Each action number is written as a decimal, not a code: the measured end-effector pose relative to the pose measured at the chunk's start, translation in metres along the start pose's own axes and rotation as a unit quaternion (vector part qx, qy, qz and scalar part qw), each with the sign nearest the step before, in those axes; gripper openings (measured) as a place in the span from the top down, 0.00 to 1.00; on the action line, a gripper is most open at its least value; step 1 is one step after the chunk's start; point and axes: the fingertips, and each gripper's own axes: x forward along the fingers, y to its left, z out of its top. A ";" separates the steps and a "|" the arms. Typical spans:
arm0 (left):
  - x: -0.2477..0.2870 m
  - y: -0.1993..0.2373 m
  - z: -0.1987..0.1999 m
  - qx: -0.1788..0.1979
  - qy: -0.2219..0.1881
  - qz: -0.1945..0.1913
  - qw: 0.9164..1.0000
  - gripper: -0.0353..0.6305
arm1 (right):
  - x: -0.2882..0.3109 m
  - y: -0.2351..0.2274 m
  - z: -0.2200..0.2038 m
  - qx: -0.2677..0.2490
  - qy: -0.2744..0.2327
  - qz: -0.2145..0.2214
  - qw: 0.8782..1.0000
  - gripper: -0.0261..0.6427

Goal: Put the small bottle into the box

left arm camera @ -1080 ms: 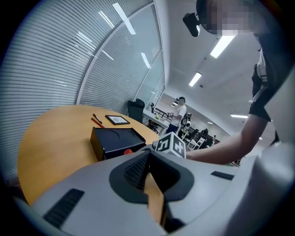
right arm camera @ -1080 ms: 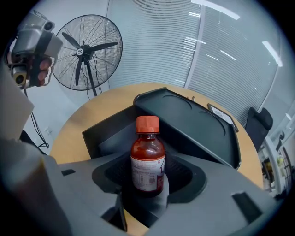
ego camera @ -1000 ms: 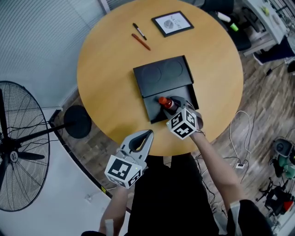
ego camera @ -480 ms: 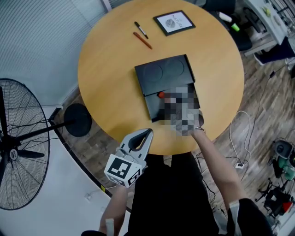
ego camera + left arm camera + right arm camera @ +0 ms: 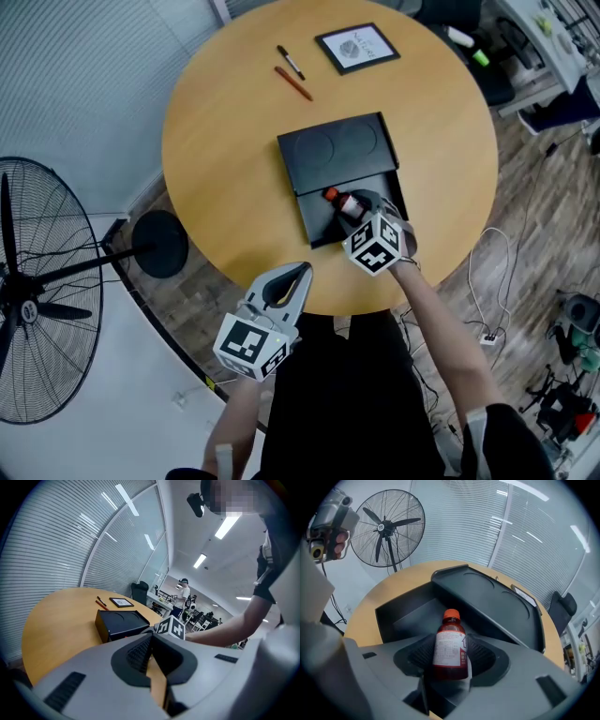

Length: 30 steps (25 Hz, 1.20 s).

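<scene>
Bottle (image 5: 450, 645): small, dark red-brown, orange cap, white label. It is clamped at its lower body between the two jaws of the right gripper (image 5: 364, 214), cap pointing forward, away from the gripper's body. In the head view the bottle (image 5: 343, 202) sits over the open half of the box, just ahead of the gripper's marker cube. Whether it touches the box floor cannot be told.

Box (image 5: 314, 217): black, open. Its shallow tray lies directly under and ahead of the right gripper's jaws. Its lid (image 5: 339, 150), with two round impressions, lies flat beyond the tray, farther from the gripper.

Left gripper (image 5: 299, 273): jaws closed together, nothing between them. It is held off the near table edge, well to the left of the right gripper and apart from the box. Its own view shows the box and the right gripper's cube ahead.

Table (image 5: 225, 141): round, light wood.

Pens: one black (image 5: 289, 62) and one orange-red (image 5: 292, 82), side by side, far beyond the box from both grippers.

Framed card (image 5: 355, 47): black border, beyond the lid, to the right of the pens.

Fan (image 5: 37, 300): on the floor, far left of the left gripper.
</scene>
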 end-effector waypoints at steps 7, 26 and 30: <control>-0.002 0.000 0.004 0.005 0.000 0.001 1.000 0.95 | -0.003 0.001 -0.001 0.003 -0.001 0.005 1.000 0.62; -0.003 -0.016 0.020 0.039 -0.003 -0.010 0.999 0.95 | -0.045 0.000 0.006 0.020 -0.040 -0.001 0.999 0.67; 0.006 -0.029 0.030 0.052 -0.008 -0.010 0.999 0.95 | -0.063 -0.007 -0.002 0.012 -0.047 -0.004 0.999 0.69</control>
